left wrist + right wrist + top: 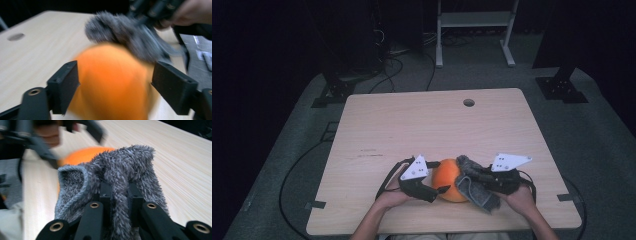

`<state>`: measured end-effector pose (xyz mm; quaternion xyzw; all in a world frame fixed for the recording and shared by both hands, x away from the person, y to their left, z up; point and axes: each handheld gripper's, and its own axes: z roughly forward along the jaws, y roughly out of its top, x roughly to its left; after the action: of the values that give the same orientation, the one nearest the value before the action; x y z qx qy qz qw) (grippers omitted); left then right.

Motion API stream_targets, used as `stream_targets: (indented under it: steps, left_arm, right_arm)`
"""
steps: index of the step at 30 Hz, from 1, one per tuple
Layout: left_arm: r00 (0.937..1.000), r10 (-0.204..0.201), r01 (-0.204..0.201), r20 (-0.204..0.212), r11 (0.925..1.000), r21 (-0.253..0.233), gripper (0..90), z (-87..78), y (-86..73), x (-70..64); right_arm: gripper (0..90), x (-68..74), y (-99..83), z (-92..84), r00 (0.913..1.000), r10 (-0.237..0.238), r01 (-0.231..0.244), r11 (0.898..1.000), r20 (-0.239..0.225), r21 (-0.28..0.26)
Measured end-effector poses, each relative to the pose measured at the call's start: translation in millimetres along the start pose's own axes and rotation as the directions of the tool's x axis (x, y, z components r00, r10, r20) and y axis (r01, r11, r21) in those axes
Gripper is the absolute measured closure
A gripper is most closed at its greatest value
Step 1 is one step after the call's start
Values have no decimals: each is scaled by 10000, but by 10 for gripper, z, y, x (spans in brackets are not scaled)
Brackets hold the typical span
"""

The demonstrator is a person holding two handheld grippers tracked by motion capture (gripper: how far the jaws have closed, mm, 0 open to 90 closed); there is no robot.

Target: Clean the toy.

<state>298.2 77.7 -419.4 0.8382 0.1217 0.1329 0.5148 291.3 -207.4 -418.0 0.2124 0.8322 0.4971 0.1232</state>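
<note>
Both grippers are working at the near edge of the wooden table (377, 130), one on each side of an orange ball (449, 179). On the right, the right gripper (119, 191) is clenching a fuzzy grey cloth (120, 172), its two jaws pinching a fold tightly between them, and the cloth is pressing against the ball's right and top side. On the left, the left gripper (115, 82) is standing with its jaws spread wide around the ball; whether its pads are pressing on the ball I cannot tell, as that close view is blurring. The ball is sitting on the table between the two hands.
</note>
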Motion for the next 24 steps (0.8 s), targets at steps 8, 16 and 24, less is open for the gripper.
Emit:
stream_targets:
  steps: [8,16,24]
  left_arm:
    - [9996,-255,269,-138,9939,1067,299,4,-188,108]
    - [9996,-275,279,-47,9875,1549,305,-59,-246,174]
    - [9996,-215,190,188,9919,1257,254,-84,-186,177]
  right_arm:
    - [776,-106,-90,-1,9989,367,-382,9978,297,543]
    - [775,114,17,130,9982,-424,435,9987,-427,262]
    - [775,-42,-99,84,9995,266,-276,9979,173,591]
